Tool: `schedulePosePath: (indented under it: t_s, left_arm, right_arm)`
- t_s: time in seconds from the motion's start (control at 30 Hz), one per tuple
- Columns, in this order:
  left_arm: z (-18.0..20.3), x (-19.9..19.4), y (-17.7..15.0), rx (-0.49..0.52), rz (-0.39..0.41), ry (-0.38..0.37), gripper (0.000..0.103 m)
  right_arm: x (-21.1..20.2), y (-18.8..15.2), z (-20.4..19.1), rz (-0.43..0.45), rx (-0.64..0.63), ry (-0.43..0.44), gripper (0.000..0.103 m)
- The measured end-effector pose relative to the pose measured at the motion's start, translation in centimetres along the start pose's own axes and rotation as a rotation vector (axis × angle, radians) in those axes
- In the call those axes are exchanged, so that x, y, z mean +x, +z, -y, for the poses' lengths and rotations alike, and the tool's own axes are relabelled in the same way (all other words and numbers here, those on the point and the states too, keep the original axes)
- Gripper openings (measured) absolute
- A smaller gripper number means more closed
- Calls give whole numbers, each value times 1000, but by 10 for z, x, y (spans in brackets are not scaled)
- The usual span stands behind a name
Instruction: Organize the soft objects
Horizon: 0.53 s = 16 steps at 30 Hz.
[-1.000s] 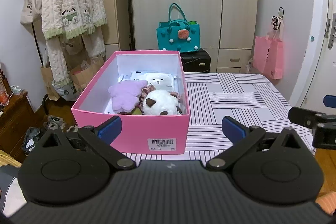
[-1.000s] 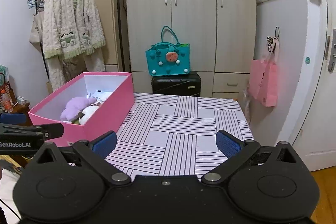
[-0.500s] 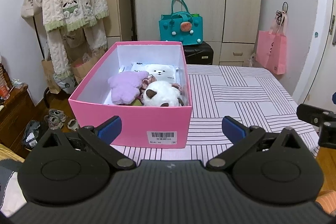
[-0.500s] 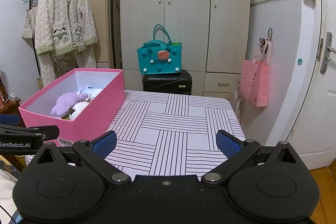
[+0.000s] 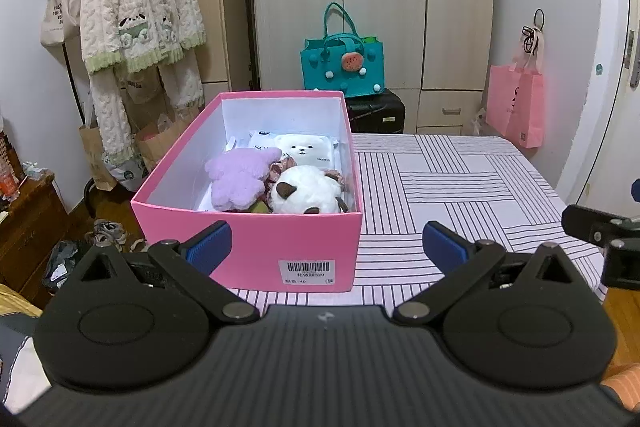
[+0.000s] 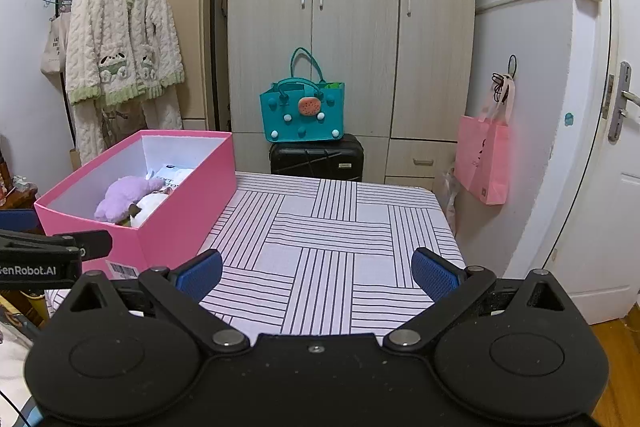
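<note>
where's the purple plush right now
In the left wrist view, the purple plush lies inside the pink box, left of the white plush.

The pink box's point(image 5: 256, 251) near wall hides the lower parts of the purple plush point(image 5: 240, 177) and the white plush point(image 5: 306, 189). A small olive thing point(image 5: 259, 207) between them is too covered to identify. The barcode label's point(image 5: 307, 271) print is too small to read.

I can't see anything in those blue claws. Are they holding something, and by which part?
Nothing is held. The left hand-held gripper and right hand-held gripper are both open; the soft toys lie in the pink box.
</note>
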<state>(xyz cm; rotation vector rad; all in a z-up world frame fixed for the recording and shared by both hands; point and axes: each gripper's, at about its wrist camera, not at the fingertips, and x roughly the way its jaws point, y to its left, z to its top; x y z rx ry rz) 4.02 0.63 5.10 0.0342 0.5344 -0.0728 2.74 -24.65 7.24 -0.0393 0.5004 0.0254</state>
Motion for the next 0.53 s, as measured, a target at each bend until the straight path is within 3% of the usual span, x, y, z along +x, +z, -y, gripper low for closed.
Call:
schedulePosePath:
  t_s: [0.53]
  left_arm:
    - [3, -7, 0, 1, 23, -1, 103]
  right_arm:
    - [0, 0, -1, 1, 0, 0, 102]
